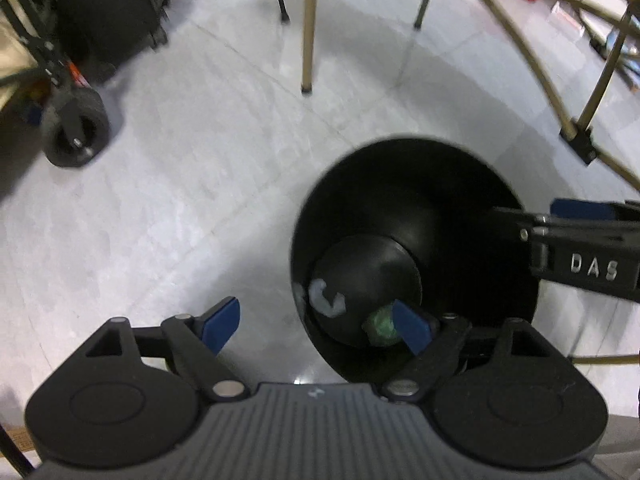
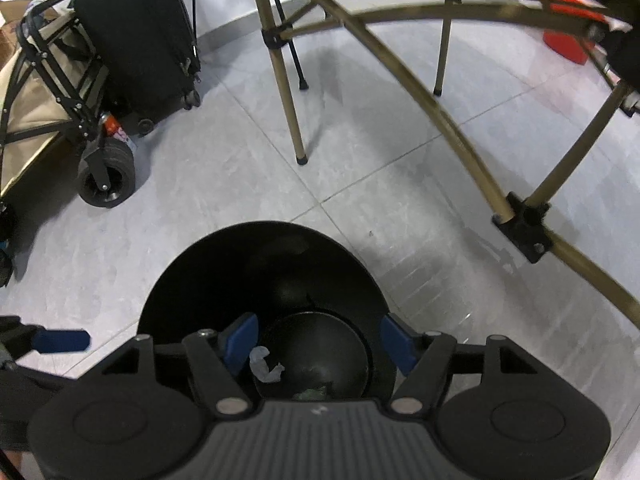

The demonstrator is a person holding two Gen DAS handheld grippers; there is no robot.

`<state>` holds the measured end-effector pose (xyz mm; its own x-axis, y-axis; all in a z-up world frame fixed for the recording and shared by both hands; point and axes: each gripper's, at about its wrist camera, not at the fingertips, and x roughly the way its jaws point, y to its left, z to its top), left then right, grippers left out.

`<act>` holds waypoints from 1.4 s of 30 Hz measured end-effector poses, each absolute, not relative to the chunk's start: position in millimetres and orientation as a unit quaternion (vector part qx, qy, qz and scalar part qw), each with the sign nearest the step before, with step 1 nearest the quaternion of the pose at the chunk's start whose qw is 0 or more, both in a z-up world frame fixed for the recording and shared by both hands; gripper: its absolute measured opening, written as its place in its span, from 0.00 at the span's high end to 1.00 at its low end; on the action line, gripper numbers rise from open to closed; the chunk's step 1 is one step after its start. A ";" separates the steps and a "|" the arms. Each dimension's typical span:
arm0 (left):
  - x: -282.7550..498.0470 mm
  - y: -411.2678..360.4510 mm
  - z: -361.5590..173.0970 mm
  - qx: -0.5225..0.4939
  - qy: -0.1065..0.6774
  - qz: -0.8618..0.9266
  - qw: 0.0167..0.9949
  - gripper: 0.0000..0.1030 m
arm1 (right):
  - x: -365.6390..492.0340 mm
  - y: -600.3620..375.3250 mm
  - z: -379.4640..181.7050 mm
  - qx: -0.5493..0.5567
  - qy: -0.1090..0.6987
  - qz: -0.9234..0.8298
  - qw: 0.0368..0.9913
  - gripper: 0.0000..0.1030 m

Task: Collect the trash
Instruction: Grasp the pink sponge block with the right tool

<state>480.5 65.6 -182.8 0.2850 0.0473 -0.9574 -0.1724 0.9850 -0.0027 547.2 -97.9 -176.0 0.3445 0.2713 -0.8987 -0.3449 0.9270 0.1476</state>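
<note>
Bin (image 1: pixel 400 200) on the floor (image 1: pixel 200 200), both grippers over its mouth, trash inside.

Left gripper (image 1: pixel 316 326) and right gripper (image 2: pixel 318 342) both stand with jaws apart, holding nothing. A white scrap (image 1: pixel 326 298) and a green wad (image 1: pixel 382 324) lie on the bin bottom. Risk, as I judge: the grippers hang close together and could knock each other, or catch the rim and tip the bin.

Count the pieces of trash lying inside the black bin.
2. A white crumpled scrap lies on the bin floor; a green wad sits beside it, partly hidden by a fingertip. More may be hidden.
</note>
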 end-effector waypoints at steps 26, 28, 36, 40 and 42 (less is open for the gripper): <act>373.6 -163.0 0.7 0.012 0.139 -0.156 0.978 0.03 | 313.3 -378.0 38.3 0.097 0.120 -0.048 0.987 0.10; 384.9 -187.5 -1.8 0.011 0.146 -0.181 0.973 0.03 | 316.1 -399.0 37.0 0.104 0.128 -0.067 0.984 0.10; 460.2 -272.3 0.9 0.028 0.164 -0.242 0.956 0.06 | 389.9 -459.9 24.5 0.149 0.166 -0.077 0.972 0.12; 518.1 -309.5 -1.8 0.017 0.209 -0.253 0.945 0.23 | 453.2 -496.2 12.5 0.217 0.208 -0.058 0.952 0.22; 549.1 -320.2 -8.4 -0.007 0.251 -0.262 0.932 0.32 | 481.3 -510.0 4.8 0.236 0.225 -0.051 0.944 0.25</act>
